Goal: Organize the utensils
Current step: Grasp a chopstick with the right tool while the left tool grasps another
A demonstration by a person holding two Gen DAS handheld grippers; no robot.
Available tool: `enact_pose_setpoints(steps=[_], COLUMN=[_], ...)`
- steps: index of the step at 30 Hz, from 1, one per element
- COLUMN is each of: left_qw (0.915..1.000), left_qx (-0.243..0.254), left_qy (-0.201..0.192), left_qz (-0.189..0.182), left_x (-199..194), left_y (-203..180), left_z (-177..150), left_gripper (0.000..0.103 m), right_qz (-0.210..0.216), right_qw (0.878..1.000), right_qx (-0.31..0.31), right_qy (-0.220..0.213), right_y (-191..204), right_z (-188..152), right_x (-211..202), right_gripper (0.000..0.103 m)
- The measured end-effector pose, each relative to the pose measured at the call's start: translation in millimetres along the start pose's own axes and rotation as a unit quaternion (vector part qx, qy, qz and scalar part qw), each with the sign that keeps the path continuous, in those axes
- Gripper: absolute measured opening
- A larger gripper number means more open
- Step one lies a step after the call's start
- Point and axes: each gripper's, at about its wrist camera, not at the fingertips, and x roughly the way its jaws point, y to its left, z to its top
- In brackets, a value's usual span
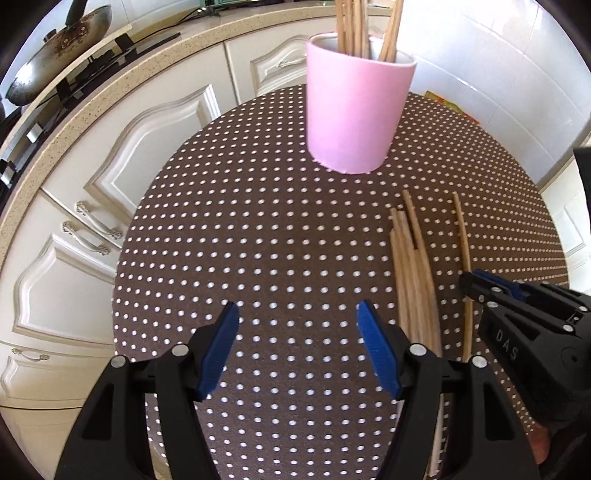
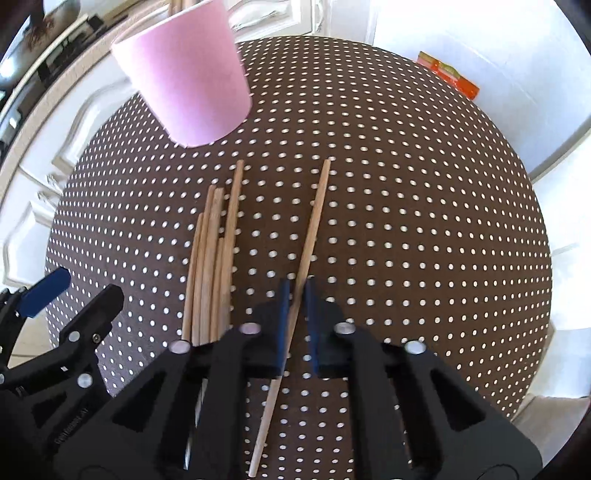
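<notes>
Right wrist view, left to right: the left gripper [image 2: 59, 291] shows at the edge, then a bundle of chopsticks [image 2: 210, 273] lies on the dotted table [image 2: 406, 221], and beside it a single chopstick [image 2: 314, 221] runs between the blue pads of the right gripper [image 2: 295, 314]. Its fingers sit nearly together around the stick, apparently pinching it, though contact is hard to confirm. Behind stands a pink cup [image 2: 188, 74]. From the left wrist view, the left gripper [image 1: 297, 347] hangs spread wide above the table [image 1: 258, 221], holding nothing; the cup [image 1: 354, 110] holds upright chopsticks [image 1: 354, 26].
</notes>
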Motion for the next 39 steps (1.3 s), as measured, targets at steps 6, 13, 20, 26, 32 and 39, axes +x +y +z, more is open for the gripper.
enact_pose_setpoints(steps=[6, 13, 20, 26, 32, 39], left_qw=[0.9988, 0.9964, 0.9955, 0.994, 0.9935, 0.9925], left_qx=[0.004, 0.052, 0.068, 0.067, 0.053, 0.07], left_qy=[0.016, 0.042, 0.066, 0.086, 0.088, 0.092], left_qz=[-0.046, -0.052, -0.009, -0.01, -0.049, -0.04], left_x=[3.8, 14.9, 32.5, 43.1, 41.4, 41.6], left_y=[-9.2, -34.3, -45.9, -50.1, -42.3, -41.2], left_z=[6.9, 12.4, 18.6, 25.0, 31.6, 23.7], left_gripper=[0.066, 0.066, 0.067, 0.067, 0.067, 0.067], right_qz=[0.062, 0.077, 0.086, 0.088, 0.095, 0.095], right_qw=[0.997, 0.995, 0.994, 0.994, 0.992, 0.992], right_qx=[0.053, 0.062, 0.067, 0.07, 0.077, 0.078], right_qy=[0.009, 0.011, 0.015, 0.017, 0.02, 0.02], right_y=[-24.3, -33.6, -39.8, -39.1, -40.9, -40.8], right_z=[4.1, 3.0, 3.9, 5.4, 5.2, 5.6], right_x=[-6.2, -16.4, -14.8, -10.6, -11.0, -10.7], right_gripper=[0.006, 0.006, 0.006, 0.006, 0.006, 0.006])
